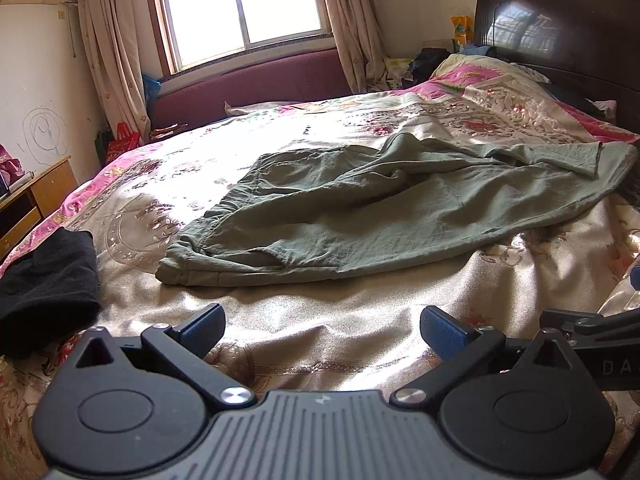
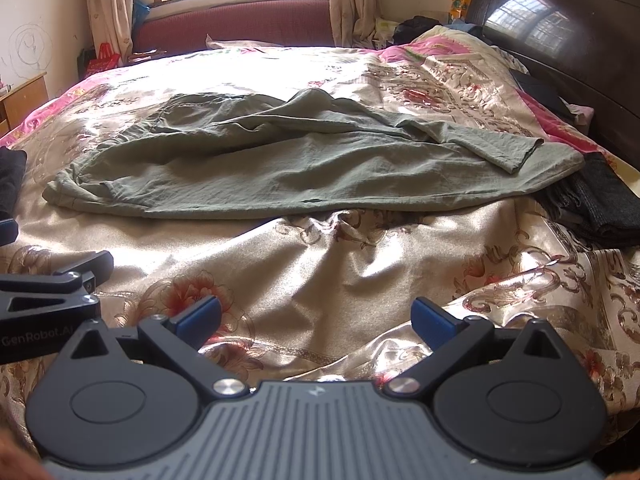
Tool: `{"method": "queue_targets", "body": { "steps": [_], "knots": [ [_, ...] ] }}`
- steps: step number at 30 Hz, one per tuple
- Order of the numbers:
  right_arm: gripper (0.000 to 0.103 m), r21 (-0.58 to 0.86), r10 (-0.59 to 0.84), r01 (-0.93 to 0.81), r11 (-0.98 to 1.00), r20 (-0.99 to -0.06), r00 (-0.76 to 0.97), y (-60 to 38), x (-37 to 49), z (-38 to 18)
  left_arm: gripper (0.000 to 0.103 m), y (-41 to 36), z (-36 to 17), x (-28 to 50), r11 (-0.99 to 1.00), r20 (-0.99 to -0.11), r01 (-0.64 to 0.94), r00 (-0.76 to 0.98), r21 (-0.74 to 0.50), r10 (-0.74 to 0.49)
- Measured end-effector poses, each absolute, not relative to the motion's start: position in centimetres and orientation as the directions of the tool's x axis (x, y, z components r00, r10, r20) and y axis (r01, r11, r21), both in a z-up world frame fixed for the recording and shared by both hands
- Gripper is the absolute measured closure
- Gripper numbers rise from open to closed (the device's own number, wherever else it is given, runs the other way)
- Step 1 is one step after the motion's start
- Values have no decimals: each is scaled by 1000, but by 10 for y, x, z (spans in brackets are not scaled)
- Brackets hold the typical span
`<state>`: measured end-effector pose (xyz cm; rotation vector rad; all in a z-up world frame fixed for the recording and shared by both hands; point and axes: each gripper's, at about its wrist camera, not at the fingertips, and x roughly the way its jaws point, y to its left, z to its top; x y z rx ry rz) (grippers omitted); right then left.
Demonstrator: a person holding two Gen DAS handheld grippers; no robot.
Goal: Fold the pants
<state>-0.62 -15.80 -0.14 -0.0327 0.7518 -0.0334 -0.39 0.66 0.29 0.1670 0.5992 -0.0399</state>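
Olive-green pants (image 1: 360, 208) lie crumpled across a bed with a shiny floral cover, waistband to the left, legs running right, one leg folded over the other. They also show in the right wrist view (image 2: 300, 164). My left gripper (image 1: 322, 330) is open and empty, hovering over the bed cover short of the pants' near edge. My right gripper (image 2: 316, 320) is open and empty too, over the bed cover in front of the pants. The left gripper's side shows at the left edge of the right wrist view (image 2: 60, 284).
A black garment (image 1: 48, 268) lies on the bed at the left. Dark folded clothes (image 2: 600, 204) lie at the right by the pant hems. A dark headboard (image 1: 560, 32) stands at the right, a window and maroon bench (image 1: 248, 80) beyond, a wooden desk (image 1: 32, 196) left.
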Motion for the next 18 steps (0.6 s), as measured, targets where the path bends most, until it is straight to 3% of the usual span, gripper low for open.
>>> {"method": "queue_targets", "body": {
  "steps": [18],
  "knots": [
    [2, -43, -30, 0, 999, -685, 728, -156, -6, 1, 0, 9, 2, -3, 985, -564, 87, 826, 149, 13]
  ]
}}
